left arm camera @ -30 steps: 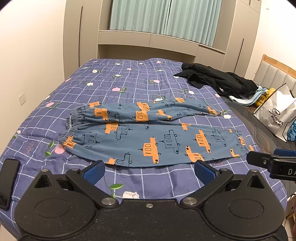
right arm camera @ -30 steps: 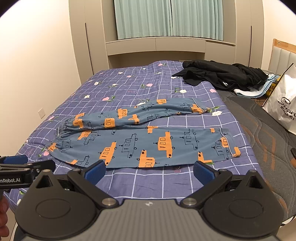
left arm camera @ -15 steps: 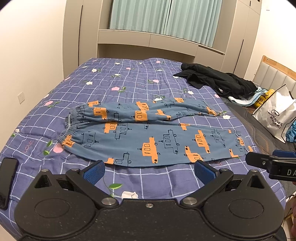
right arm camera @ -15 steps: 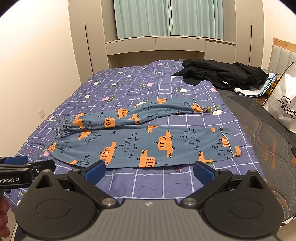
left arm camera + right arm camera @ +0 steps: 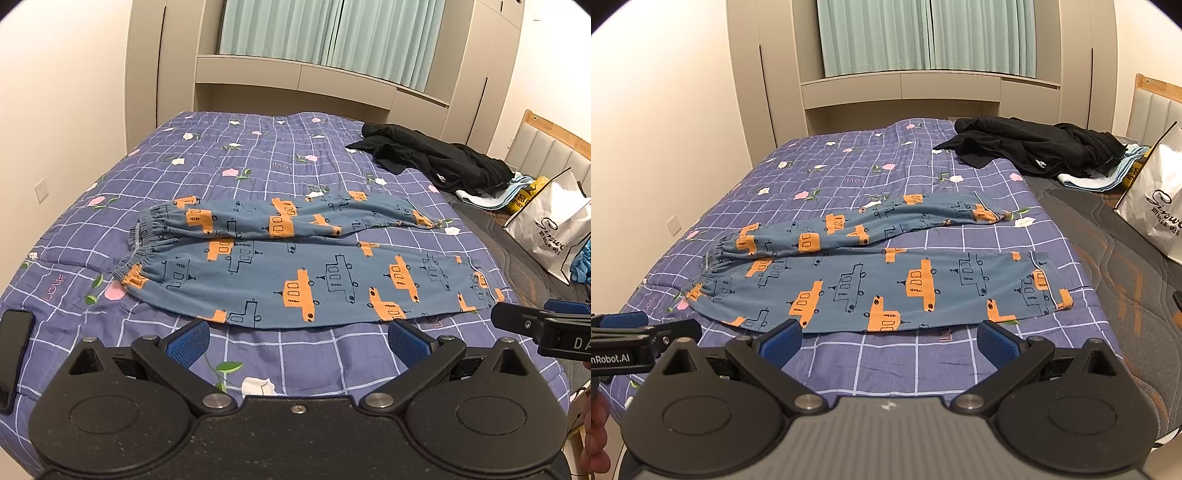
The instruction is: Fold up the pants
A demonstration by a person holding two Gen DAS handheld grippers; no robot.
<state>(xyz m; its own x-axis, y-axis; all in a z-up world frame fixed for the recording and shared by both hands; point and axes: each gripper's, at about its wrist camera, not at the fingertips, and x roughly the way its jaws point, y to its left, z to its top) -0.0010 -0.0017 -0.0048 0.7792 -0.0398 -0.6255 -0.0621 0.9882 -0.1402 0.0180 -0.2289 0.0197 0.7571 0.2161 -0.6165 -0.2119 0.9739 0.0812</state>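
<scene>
1 pants (image 5: 295,266) flat on bed (image 5: 258,155); 2 claws, left claw (image 5: 295,338) & right claw (image 5: 888,338), both released, just short of pants' near edge.

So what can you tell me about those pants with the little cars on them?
The pants are soft-looking blue cloth printed with orange and outlined cars. They lie flat and unfolded on the checked purple quilt, with the gathered elastic waistband to the left and the cuffs to the right. The near leg is spread straight; the far leg is narrower and angles away, so the legs part toward the cuffs. Only the quilt touches them: both open hand-held grippers are short of the near edge.
</scene>
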